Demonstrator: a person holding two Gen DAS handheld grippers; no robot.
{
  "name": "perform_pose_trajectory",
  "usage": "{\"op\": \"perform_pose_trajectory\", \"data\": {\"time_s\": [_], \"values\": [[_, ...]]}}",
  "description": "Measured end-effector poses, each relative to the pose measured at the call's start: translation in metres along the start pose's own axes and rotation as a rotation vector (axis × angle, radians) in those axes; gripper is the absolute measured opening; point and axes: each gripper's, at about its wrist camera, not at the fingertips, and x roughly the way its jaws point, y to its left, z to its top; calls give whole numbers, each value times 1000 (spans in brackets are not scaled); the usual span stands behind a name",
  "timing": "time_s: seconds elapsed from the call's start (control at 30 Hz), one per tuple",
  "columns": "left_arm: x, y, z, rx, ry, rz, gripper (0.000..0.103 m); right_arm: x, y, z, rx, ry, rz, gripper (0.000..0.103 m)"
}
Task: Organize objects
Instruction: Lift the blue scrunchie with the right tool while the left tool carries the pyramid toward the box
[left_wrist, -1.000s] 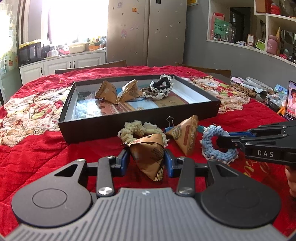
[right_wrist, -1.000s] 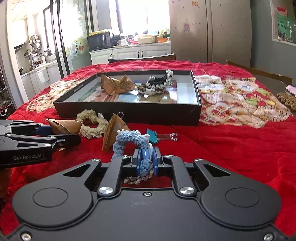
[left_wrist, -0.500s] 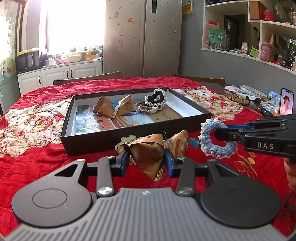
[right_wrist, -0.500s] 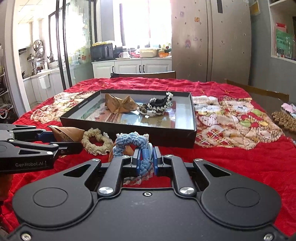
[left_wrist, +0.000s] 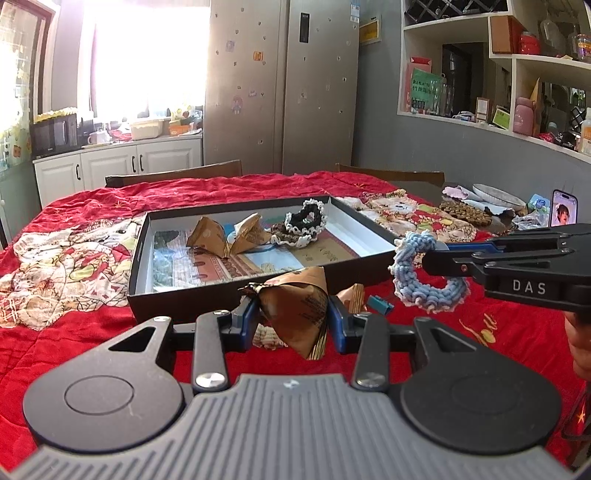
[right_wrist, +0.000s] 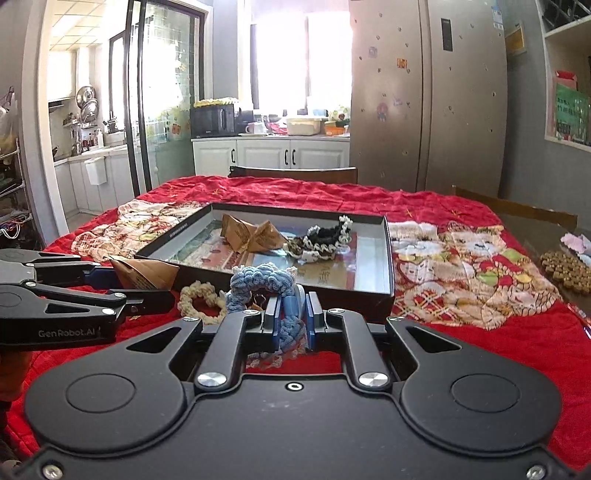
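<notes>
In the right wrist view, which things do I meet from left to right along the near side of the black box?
left gripper with the brown paper packet → cream scrunchie → blue scrunchie in the right gripper

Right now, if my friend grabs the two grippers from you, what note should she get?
Left hand-held gripper: shut on a brown paper packet, lifted.
Right hand-held gripper: shut on the blue scrunchie, lifted.
Done: two packets and a black scrunchie lie in the black tray.
Left: place both held things in the tray; then the cream scrunchie, another packet and a teal clip on the red cloth.
</notes>
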Motion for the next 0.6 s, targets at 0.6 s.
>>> {"op": "perform_pose_trajectory", "data": {"time_s": [0.6], "values": [[-12,16,24,-9,-67,37,43,-4,9,34,-56,-77,-12,13]]}}
